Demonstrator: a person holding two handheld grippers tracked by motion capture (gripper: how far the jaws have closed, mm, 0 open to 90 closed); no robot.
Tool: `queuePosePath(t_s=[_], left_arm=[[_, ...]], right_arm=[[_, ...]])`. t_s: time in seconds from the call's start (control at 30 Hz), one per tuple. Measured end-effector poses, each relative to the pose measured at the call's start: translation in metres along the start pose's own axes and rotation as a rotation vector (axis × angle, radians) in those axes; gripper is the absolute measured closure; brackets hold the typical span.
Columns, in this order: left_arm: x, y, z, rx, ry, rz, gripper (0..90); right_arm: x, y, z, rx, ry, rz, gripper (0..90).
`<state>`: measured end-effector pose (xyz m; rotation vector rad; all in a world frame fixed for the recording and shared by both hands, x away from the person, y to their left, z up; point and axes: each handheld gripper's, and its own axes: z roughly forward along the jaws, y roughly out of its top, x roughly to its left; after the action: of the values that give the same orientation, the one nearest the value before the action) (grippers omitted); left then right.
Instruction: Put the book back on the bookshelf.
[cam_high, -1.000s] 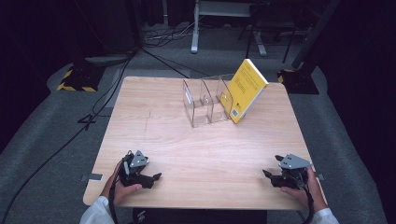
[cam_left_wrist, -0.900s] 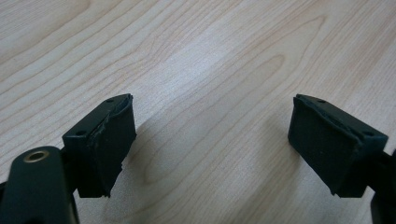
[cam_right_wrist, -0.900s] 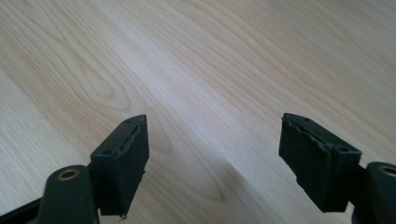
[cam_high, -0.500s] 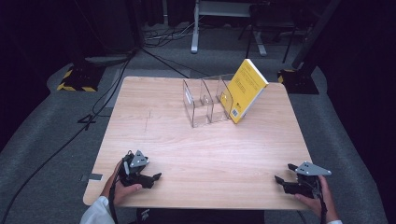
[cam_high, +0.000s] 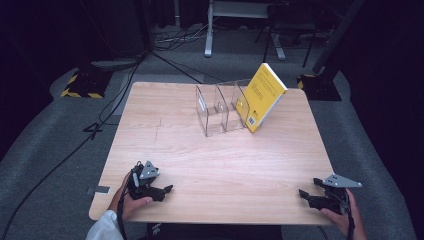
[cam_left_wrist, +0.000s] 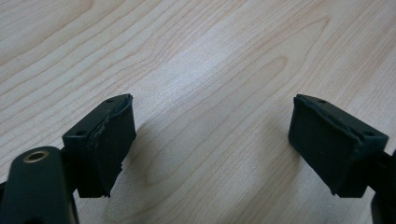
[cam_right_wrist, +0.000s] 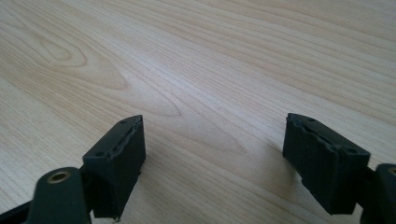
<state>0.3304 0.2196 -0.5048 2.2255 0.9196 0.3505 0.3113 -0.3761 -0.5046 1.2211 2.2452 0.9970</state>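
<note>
A yellow book (cam_high: 262, 97) leans tilted against the right end of a clear acrylic file holder (cam_high: 220, 110) at the far middle of the wooden table (cam_high: 215, 160). My left gripper (cam_high: 165, 190) rests near the front left corner, held in a hand, well short of the holder. Its jaws stand open over bare wood (cam_left_wrist: 212, 126). At the front right corner my right gripper (cam_high: 304, 194) lies low over the table edge. Its jaws have just been opening and are wide apart with nothing between them (cam_right_wrist: 215, 140).
Grey carpet surrounds the table. Cables (cam_high: 100, 120) run across the floor at the left. A black and yellow striped base (cam_high: 80, 85) stands at the far left, a dark base (cam_high: 317, 85) at the far right, and a metal stand (cam_high: 240, 30) behind.
The right gripper has slid to the right and a little toward the front edge, down to the table's corner. The left gripper has stayed put.
</note>
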Motion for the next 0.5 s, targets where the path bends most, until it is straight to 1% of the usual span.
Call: queuePosePath(t_s=[0.13, 0.5], left_arm=[[0.0000, 0.0000, 0.0001, 0.000, -0.001, -0.001, 15.4], [0.0008, 0.0004, 0.0001, 0.003, -0.002, 0.005, 15.3]], right_arm=[[0.0003, 0.0005, 0.0006, 0.001, -0.005, 0.007, 21.3], [0.0002, 0.0005, 0.0005, 0.001, -0.006, 0.006, 21.2]])
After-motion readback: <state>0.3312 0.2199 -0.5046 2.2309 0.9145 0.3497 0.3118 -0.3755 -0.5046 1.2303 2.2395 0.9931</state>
